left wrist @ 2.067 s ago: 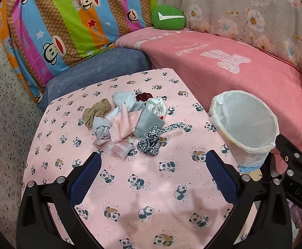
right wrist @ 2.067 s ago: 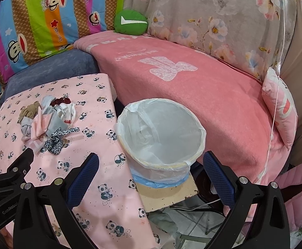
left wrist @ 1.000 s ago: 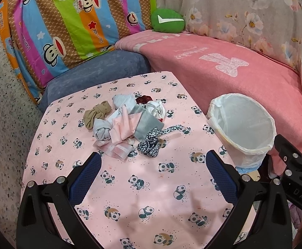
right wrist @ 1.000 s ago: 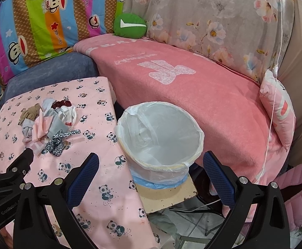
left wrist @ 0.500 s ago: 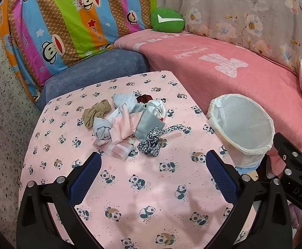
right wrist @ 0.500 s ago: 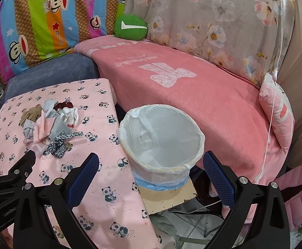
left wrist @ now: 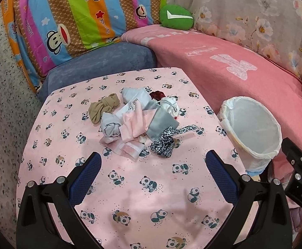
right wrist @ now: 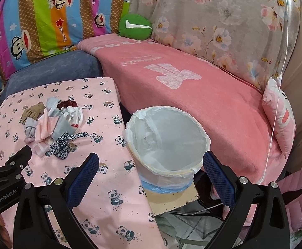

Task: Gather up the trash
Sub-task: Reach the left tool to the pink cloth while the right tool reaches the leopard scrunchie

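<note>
A heap of cloth scraps (left wrist: 136,116) (right wrist: 53,122) lies in the middle of the pink panda-print table (left wrist: 78,186) (right wrist: 101,203): a tan knot (left wrist: 102,108), pink and grey pieces, and a leopard-print strip (left wrist: 167,139) (right wrist: 64,143) at its near edge. A white-lined bin (left wrist: 252,128) (right wrist: 167,139) stands just off the table's right side, with nothing in it but its liner. My left gripper (left wrist: 151,172) hovers open above the near table, short of the heap. Over the bin's near rim my right gripper (right wrist: 151,173) is open, with nothing between its fingers.
A pink-covered sofa (right wrist: 192,87) curves behind the table and bin, with a green cushion (left wrist: 175,16) and a striped cartoon blanket (left wrist: 67,16) at the back. A pink pillow (right wrist: 279,120) lies at the sofa's right end. Cardboard (right wrist: 171,197) sits under the bin.
Both views have drifted slightly back, so the table and bin sit a little farther away. Nothing was taken hold of; both grippers stay open.
</note>
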The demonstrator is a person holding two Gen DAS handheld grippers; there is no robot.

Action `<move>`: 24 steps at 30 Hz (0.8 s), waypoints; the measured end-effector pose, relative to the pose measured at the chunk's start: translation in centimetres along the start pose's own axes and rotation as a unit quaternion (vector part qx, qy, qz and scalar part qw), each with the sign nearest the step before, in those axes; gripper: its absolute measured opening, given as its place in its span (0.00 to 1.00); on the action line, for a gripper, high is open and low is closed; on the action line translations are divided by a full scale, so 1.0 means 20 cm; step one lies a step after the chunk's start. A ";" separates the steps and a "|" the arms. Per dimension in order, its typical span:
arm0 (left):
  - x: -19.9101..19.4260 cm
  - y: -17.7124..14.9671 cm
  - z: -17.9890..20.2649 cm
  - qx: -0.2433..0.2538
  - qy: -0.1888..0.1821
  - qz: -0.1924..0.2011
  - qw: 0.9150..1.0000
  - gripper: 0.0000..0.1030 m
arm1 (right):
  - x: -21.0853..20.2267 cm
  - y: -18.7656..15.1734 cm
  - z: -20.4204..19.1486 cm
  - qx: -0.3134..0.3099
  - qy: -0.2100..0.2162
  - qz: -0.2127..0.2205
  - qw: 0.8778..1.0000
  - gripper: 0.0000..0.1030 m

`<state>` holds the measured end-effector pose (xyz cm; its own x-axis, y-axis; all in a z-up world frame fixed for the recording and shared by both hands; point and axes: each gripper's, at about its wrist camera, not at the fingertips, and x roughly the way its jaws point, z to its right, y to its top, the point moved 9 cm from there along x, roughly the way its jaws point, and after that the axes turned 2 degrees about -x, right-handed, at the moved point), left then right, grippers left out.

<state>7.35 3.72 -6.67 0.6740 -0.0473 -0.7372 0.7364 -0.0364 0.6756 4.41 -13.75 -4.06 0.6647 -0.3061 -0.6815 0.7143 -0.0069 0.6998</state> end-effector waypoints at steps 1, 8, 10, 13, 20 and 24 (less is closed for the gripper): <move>0.02 0.00 -0.03 -0.003 0.002 -0.001 1.000 0.93 | 0.01 0.00 -0.01 0.001 0.003 -0.001 1.000 0.95; 0.14 0.02 -0.20 -0.010 0.008 -0.001 1.000 0.93 | 0.10 0.00 -0.15 0.003 0.024 -0.007 1.000 0.95; 0.20 0.00 -0.26 -0.019 0.012 -0.011 1.000 0.93 | 0.14 -0.01 -0.22 0.001 0.038 -0.009 0.999 0.95; 0.27 -0.03 -0.36 -0.035 0.011 -0.025 0.999 0.93 | 0.20 -0.01 -0.33 -0.006 0.059 -0.010 0.998 0.95; 0.41 -0.11 -0.51 -0.056 0.020 -0.056 0.997 0.93 | 0.33 -0.01 -0.61 -0.027 0.106 -0.013 0.994 0.93; 0.47 -0.14 -0.56 -0.073 0.021 -0.070 0.995 0.93 | 0.42 -0.01 -0.74 -0.031 0.125 -0.022 0.991 0.89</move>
<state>12.31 14.63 -15.57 0.5645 -0.0095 -0.8254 0.8214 0.1052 0.5605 13.12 -2.21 -13.10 0.6608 -0.0618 -0.7480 0.7506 0.0455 0.6592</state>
